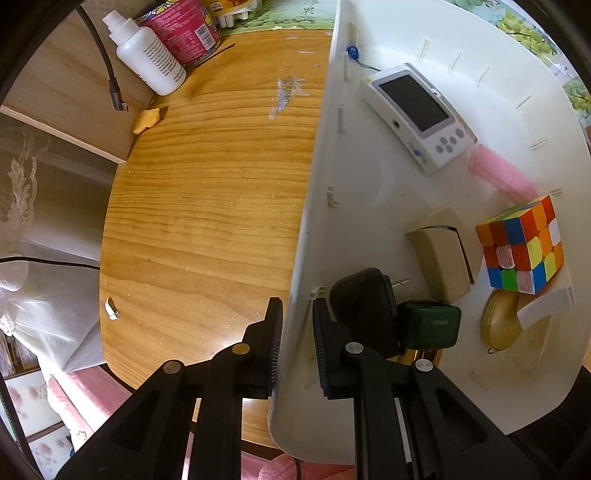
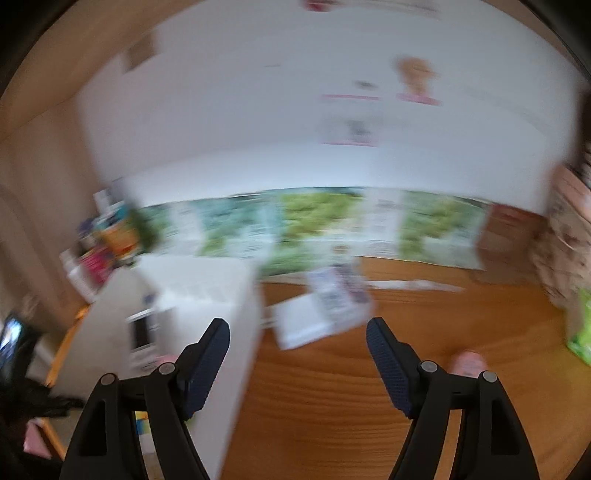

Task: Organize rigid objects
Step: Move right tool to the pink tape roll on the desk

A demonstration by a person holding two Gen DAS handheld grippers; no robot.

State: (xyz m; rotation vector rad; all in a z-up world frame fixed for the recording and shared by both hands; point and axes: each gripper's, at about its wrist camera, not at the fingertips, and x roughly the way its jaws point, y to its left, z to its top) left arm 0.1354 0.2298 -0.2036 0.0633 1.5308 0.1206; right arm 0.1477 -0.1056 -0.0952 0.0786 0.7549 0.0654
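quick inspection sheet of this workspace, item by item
surface: wooden table, scuffed.
job's things: white bin holding handheld device, puzzle cube, black plug adapter, green box.
clutter: white bottle, pink cup, yellow piece.
grippers: left gripper shut on the bin wall; right gripper open, nothing between.
cables: cable hanging by the bottle.
surroundings: blurred wall and papers.

The left gripper (image 1: 297,334) clamps the white bin's (image 1: 314,206) wall. Inside lie 1 puzzle cube (image 1: 522,245), a handheld device (image 1: 419,112) (screen up), a black charger (image 1: 364,301) and a green case (image 1: 430,325).
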